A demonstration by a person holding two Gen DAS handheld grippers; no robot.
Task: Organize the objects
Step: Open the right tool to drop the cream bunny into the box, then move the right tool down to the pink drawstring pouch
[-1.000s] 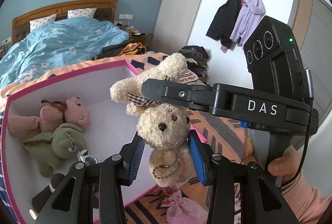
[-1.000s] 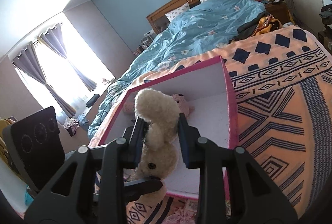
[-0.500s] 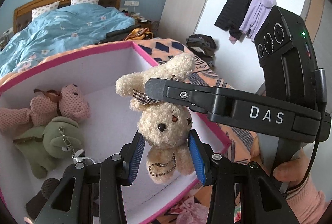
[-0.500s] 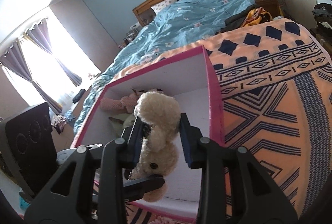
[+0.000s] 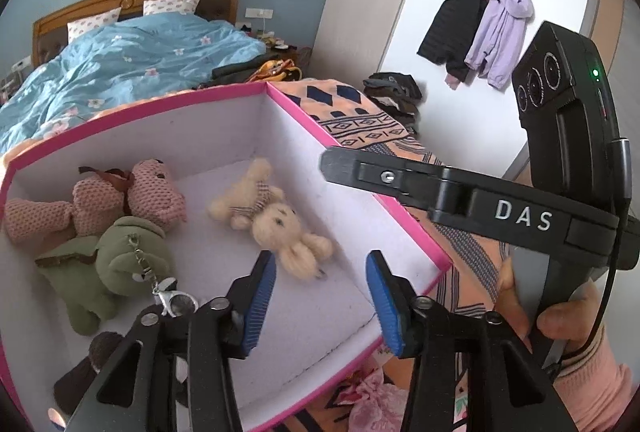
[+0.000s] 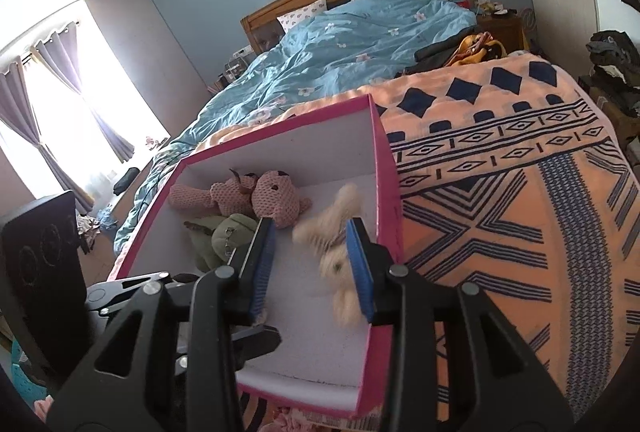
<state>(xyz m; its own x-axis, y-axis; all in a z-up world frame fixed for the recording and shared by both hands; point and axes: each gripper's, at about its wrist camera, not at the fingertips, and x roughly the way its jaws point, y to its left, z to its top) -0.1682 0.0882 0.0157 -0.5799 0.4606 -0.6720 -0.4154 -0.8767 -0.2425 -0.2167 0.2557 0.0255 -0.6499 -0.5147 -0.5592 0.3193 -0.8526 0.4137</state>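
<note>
A bed (image 6: 360, 44) under a blue floral duvet is filling the back of the room, and across its foot an orange patterned blanket (image 6: 500, 192) is carrying a pink-rimmed box (image 5: 352, 152) with white inner walls. Inside the box a pink knitted bear (image 5: 132, 196) and a green plush (image 5: 112, 264) are lying pressed together at the left side, while the cream plush rabbit (image 5: 276, 224) is lying apart from them on the box floor nearer the right wall. Both grippers are hovering over the box with their jaws opening and gripping nothing: the left gripper (image 5: 320, 296) just above the rabbit, the right gripper (image 6: 312, 264) with the blurred rabbit showing past its right finger.
</note>
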